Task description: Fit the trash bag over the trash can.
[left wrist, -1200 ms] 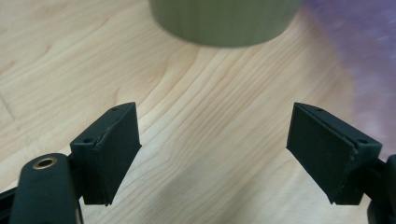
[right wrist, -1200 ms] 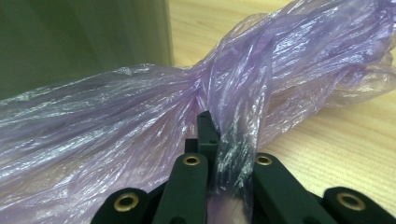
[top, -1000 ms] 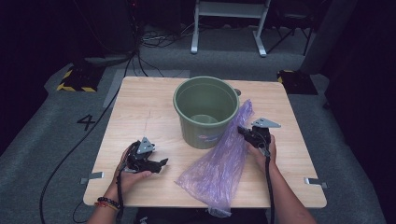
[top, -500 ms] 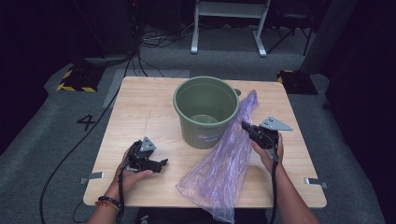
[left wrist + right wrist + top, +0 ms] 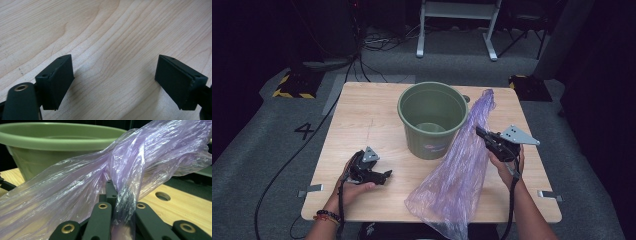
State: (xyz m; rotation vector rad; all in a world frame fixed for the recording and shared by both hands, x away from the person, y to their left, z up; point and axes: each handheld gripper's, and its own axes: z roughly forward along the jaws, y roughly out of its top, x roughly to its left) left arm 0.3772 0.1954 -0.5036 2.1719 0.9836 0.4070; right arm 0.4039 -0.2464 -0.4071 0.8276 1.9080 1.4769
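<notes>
A green plastic bucket [image 5: 432, 117] stands upright near the middle of the wooden table [image 5: 362, 115]. A long purple plastic bag [image 5: 459, 170] leans against its right side, and the bag's lower end hangs over the table's front edge. My right gripper [image 5: 482, 134] is shut on the bag near its upper part and holds it raised beside the bucket. In the right gripper view the bunched bag [image 5: 75, 195] is pinched between the jaws of my right gripper [image 5: 117, 195], with the bucket's rim [image 5: 50, 138] behind. My left gripper [image 5: 385, 175] rests low at the front left, open over bare wood [image 5: 113, 37].
A round hole [image 5: 162, 195] is cut in the tabletop right of the bucket. Metal brackets [image 5: 310, 190] [image 5: 549, 195] stick out at the front corners. A cable [image 5: 277, 170] runs across the grey floor on the left. A metal frame [image 5: 457, 30] stands behind the table.
My right gripper has risen and drifted slightly right, lifting the bag's top higher beside the bucket. The left gripper has stayed where it was.
</notes>
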